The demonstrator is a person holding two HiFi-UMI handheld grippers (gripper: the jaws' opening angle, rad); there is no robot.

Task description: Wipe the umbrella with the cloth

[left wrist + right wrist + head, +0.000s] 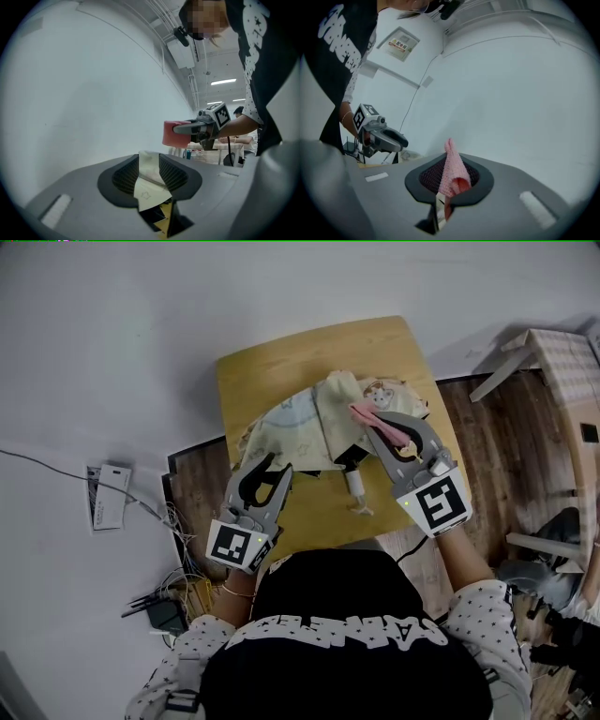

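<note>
The cream, cartoon-printed fabric umbrella [300,423] is lying collapsed and crumpled across the middle of the small light wooden table [375,343]. Its pale handle [355,486] is pointing toward the person's side of the table.

The left tongs [277,468] are sitting at the near left edge of the canopy. Seen from their own camera, the left tongs [150,161] are standing apart, and a fold of the umbrella's cream fabric [149,178] is rising loosely between the ribbed pads [127,174] rather than being squeezed by them.

The right tongs [373,420] are reaching over the right part of the umbrella and are clamping a pink knitted cloth [382,430]. In the right gripper view the cloth [453,168] is standing up as a folded peak between the closed right tongs [452,180], with a corner hanging below them. From the left gripper view the same pink cloth [171,133] is sticking out past the tips against the white wall [84,93]. Whether the cloth is touching the umbrella fabric cannot be told from any view.

The table is standing against that wall, on a dark wooden floor [497,427].
</note>
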